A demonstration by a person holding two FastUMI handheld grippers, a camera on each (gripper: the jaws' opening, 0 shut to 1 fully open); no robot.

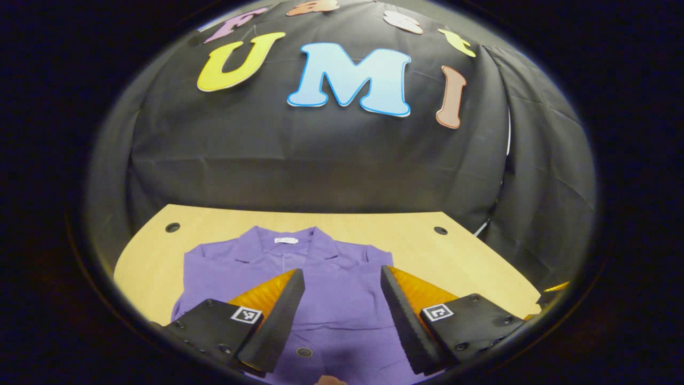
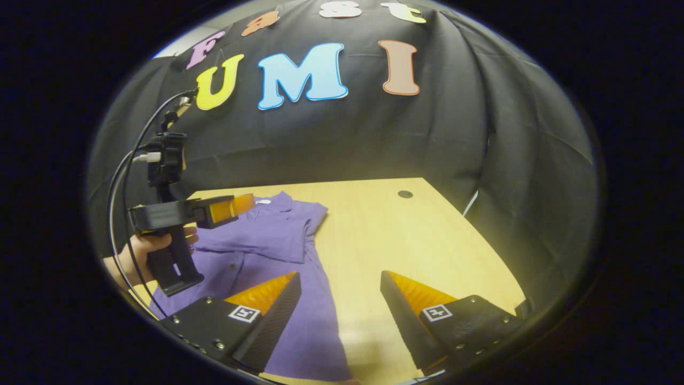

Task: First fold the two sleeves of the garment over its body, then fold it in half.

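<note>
A purple collared button-front shirt of soft woven cloth (image 1: 320,278) lies flat on a pale wooden tabletop (image 1: 427,240), collar toward the black cloth back wall (image 1: 320,160) and a small white label just inside the neck. In the left gripper view the shirt sits centred on the table, with a dark button (image 1: 304,352) on its front near the lower edge. In the right gripper view the same shirt (image 2: 267,235) lies on the left part of the table, and its near short sleeve (image 2: 307,222) is folded in over the body, with a folded edge running across the chest. The lower body of the shirt spreads down toward the camera.

The left gripper (image 1: 342,315) hangs above the middle of the shirt, its two fingers spread wide apart with nothing between them but the cloth below. In the right gripper view this gripper (image 2: 235,206) appears farther off at the left, held by a person's hand (image 2: 155,243) around its dark handle, with black cables looping up from it; it sits above the collar end of the shirt.

The right gripper (image 2: 340,315) has its fingers wide apart as well, holding nothing. Its left finger overlaps the shirt's hem side in the view, and its right finger is over bare table (image 2: 427,240). Whether either gripper touches the cloth cannot be told.

Two small dark round holes (image 1: 172,227) mark the table's far corners. The black cloth also drapes down the booth's right side.
</note>
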